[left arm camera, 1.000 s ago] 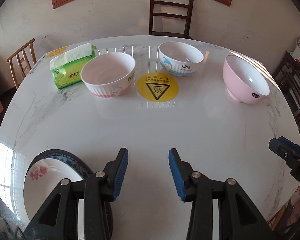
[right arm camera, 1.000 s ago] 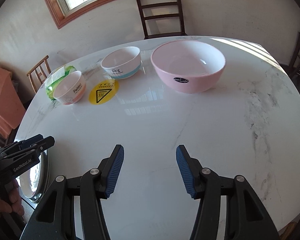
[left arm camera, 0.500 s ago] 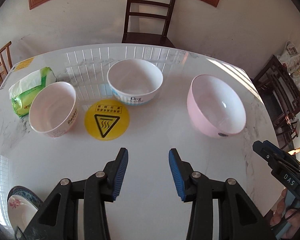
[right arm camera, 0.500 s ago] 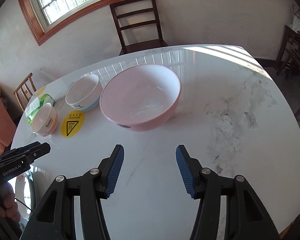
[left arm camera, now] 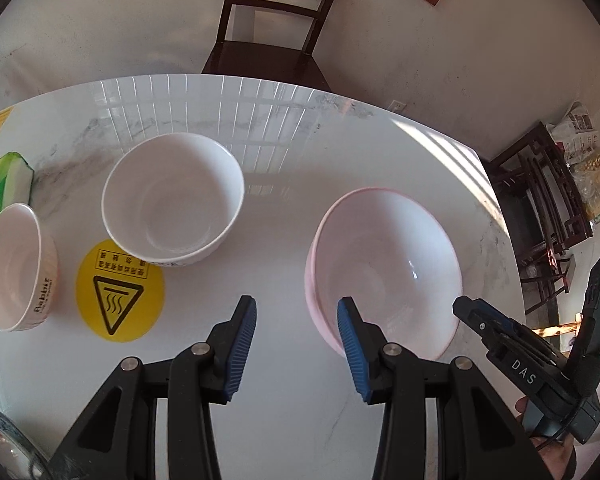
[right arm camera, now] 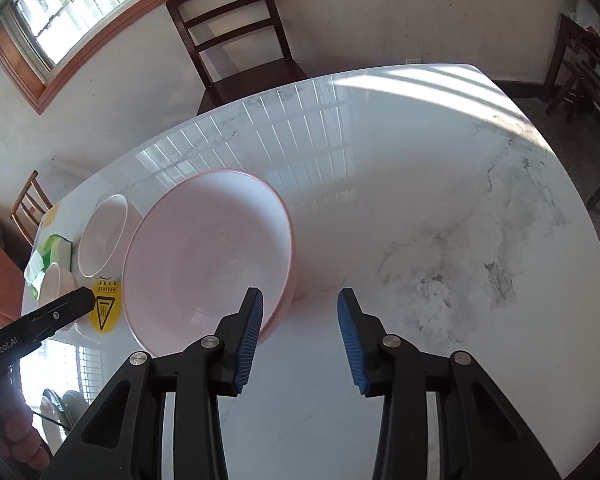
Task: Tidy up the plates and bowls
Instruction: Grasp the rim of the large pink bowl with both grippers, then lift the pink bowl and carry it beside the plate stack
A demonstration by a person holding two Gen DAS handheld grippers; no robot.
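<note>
Since the earlier frames both my grippers have swept across the surface (left arm camera: 284, 216) toward the pink bowl (left arm camera: 384, 268), which has grown large in each view, and the right gripper's jaws have just been closing a little, with nothing between them. In the left wrist view, my left gripper (left arm camera: 296, 344) hangs released over bare marble, its right pad just in front of the pink bowl's near rim; the white bowl (left arm camera: 172, 204) and the rabbit-print bowl (left arm camera: 14, 272) sit to the left around the yellow warning sticker (left arm camera: 120, 290). I judge I am on the approach to the pink bowl; next one pad must go inside the rim and one outside. The patterned plate (left arm camera: 4, 444) is cut off at the lower left corner. In the right wrist view, my right gripper (right arm camera: 298, 332) is unclenched and empty, its left pad overlapping the bowl's rim; whether it touches, I cannot tell. The bowl hides most of the sticker.
</note>
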